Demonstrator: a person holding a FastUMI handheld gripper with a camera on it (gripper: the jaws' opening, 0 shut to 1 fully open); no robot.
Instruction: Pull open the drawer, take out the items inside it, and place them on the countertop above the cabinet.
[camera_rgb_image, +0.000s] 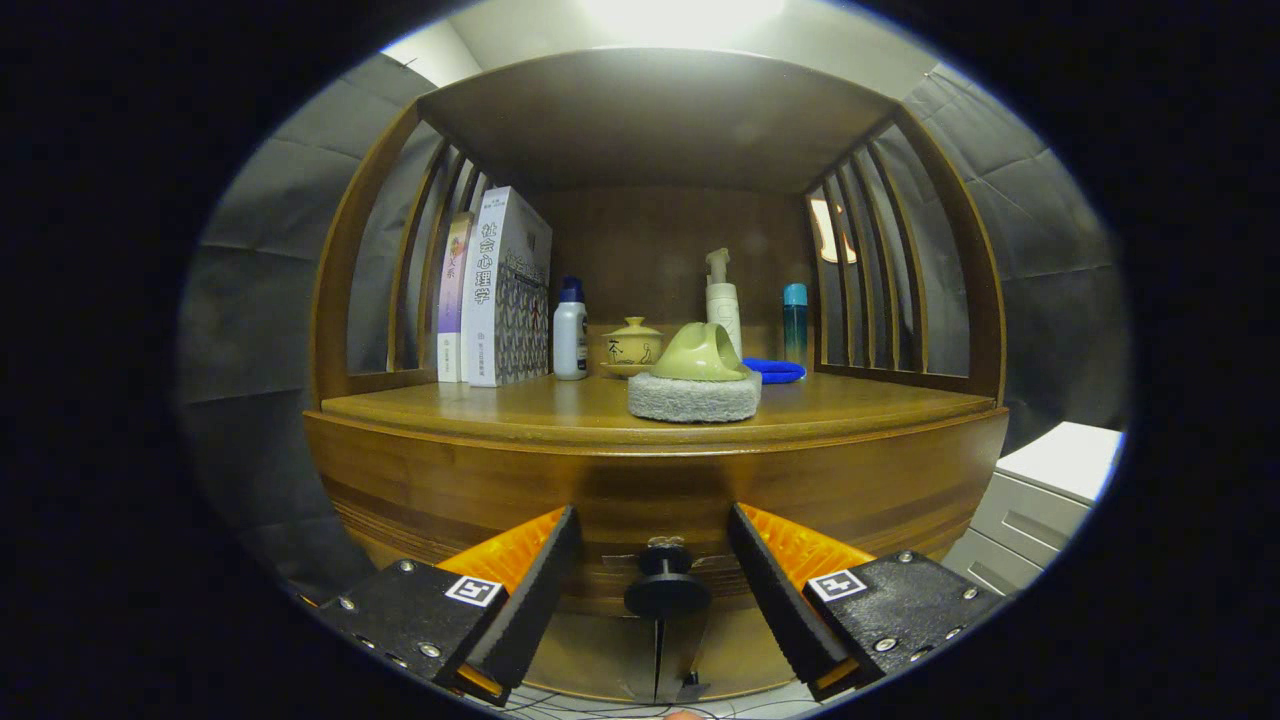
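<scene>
A wooden cabinet fills the scene, its drawer front closed under the countertop. A dark round knob sticks out of the drawer front, low in the middle. My gripper is open, and the knob sits between the two fingers without either touching it. On the countertop, near its front edge, lies a grey scrub sponge with a green handle. The inside of the drawer is hidden.
At the back of the countertop stand books, a white bottle with a blue cap, a small lidded pot, a pump bottle, a teal bottle and a blue cloth. A white drawer unit stands to the right.
</scene>
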